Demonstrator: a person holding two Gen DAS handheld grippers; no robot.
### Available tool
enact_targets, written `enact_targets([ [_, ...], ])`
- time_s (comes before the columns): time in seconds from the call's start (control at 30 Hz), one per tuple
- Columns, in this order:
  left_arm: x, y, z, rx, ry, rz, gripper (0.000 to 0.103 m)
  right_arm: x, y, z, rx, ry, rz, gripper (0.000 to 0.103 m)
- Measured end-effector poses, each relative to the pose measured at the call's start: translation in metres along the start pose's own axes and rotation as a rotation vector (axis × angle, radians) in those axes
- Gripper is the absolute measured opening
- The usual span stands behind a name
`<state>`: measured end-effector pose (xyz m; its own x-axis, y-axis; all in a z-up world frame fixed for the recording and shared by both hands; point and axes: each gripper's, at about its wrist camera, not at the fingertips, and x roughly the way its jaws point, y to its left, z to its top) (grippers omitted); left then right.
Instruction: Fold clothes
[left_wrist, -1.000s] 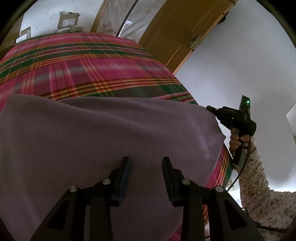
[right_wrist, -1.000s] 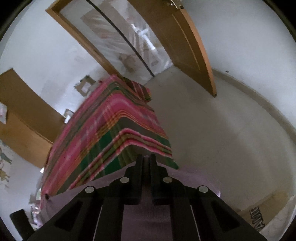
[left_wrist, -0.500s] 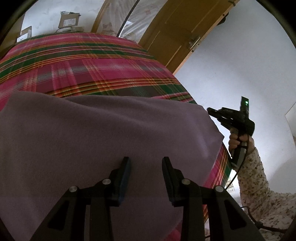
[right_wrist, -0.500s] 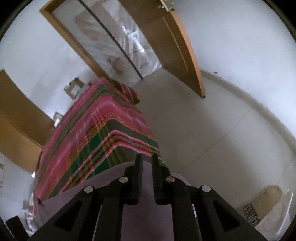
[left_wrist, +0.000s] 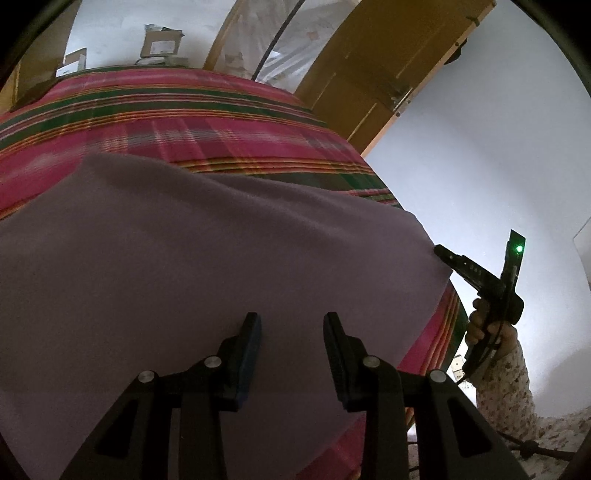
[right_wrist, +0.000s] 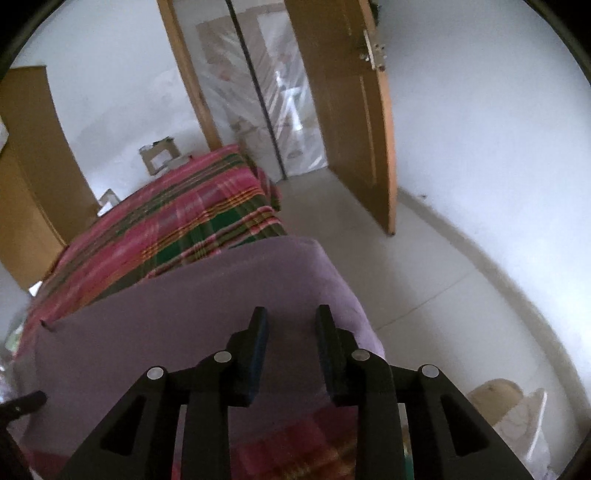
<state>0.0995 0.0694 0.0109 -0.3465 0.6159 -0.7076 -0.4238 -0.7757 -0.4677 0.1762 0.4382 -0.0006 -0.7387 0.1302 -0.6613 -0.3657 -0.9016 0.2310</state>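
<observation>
A purple cloth (left_wrist: 207, 266) lies flat on a bed covered by a red and green plaid blanket (left_wrist: 177, 122), filling the lower half of the left wrist view from about 9 o'clock to 3 o'clock. The left gripper (left_wrist: 291, 321) hangs over the cloth at 6 o'clock with its jaws apart and nothing between them. At 3 to 4 o'clock in that view, the right gripper (left_wrist: 441, 253) sits just beside the cloth's right corner, carried by a hand (left_wrist: 487, 328) in a flowered sleeve (left_wrist: 506, 387). In the right wrist view the right gripper (right_wrist: 291, 317) is over the cloth (right_wrist: 192, 314) near its edge at the bed's side; its jaws are opening, with only flat cloth seen through the gap and nothing pinched. A wooden door (right_wrist: 347, 110) stands open at 12 to 1 o'clock, and pale floor (right_wrist: 424, 266) spreads at 3 o'clock.
</observation>
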Motion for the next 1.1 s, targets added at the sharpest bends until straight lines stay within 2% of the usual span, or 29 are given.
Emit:
enact_targets([
  [0.2, -0.015, 0.012, -0.014, -0.018, -0.023, -0.001, 0.035, -0.02, 0.014, -0.014, 0.042, -0.033, -0.06, 0.028],
  [0.27, -0.02, 0.016, -0.018, -0.022, -0.032, 0.003, 0.035, -0.029, 0.03, -0.016, 0.001, -0.087, -0.09, 0.028],
  [0.37, -0.028, 0.022, -0.025, -0.031, -0.044, 0.005, 0.035, -0.04, 0.064, -0.024, -0.098, -0.141, -0.057, 0.028],
  [0.47, -0.037, 0.029, -0.033, -0.046, -0.061, 0.004, 0.035, -0.037, 0.087, -0.032, -0.148, -0.113, 0.0, 0.028],
  [0.67, -0.054, 0.044, -0.046, -0.076, -0.099, 0.011, 0.035, -0.025, 0.101, -0.053, -0.109, -0.038, 0.015, 0.028],
  [0.83, -0.069, 0.058, -0.057, -0.109, -0.133, 0.021, 0.035, -0.026, 0.129, -0.064, -0.167, -0.037, 0.064, 0.031],
  [1.1, -0.105, 0.089, -0.077, -0.189, -0.213, 0.115, 0.035, -0.032, 0.179, -0.088, -0.296, -0.019, 0.143, 0.031],
])
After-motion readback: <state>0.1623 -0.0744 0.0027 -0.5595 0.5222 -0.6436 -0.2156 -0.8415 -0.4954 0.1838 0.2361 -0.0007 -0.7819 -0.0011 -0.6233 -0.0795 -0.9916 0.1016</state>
